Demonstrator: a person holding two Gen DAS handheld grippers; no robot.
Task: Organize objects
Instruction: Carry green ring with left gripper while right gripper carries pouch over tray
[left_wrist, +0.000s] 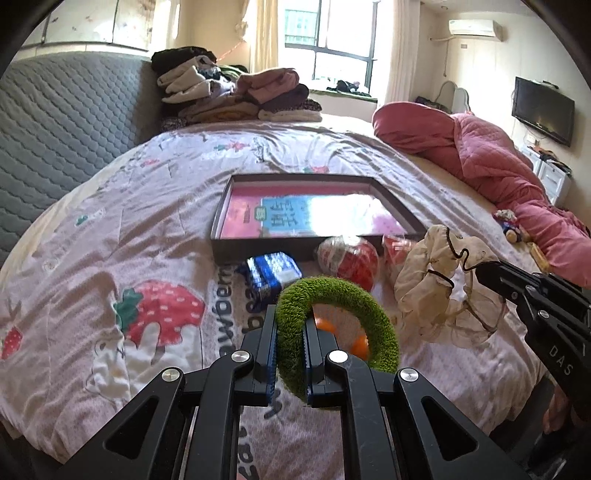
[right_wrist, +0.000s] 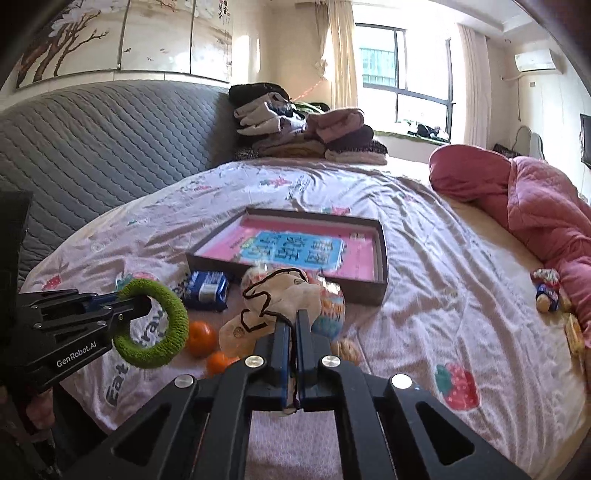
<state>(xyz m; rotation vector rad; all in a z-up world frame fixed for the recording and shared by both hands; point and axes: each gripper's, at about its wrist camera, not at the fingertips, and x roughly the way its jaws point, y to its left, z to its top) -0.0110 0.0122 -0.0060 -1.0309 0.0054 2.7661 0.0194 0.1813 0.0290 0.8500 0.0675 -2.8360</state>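
The left tool (left_wrist: 290, 354) is gripping the green fuzzy ring (left_wrist: 338, 325) by its rim and holding it up off the bed (left_wrist: 110, 221), just above two oranges (right_wrist: 201, 338). Further along, a blue snack packet (left_wrist: 271, 273) is lying beside the near wall of the shallow box (left_wrist: 258, 253), which is sitting open with a pink sheet in its bottom. Two red wrapped items (left_wrist: 351, 260) are resting against that wall. To the right, the right tool (right_wrist: 293, 332) is clamping a fold of the cream scrunchie (left_wrist: 436, 284), which is hanging in the air near the ring. Judging from this, both pieces are heading for the box; each should be carrying clear over the rim before letting go, one at a time, so they are not snagging together.
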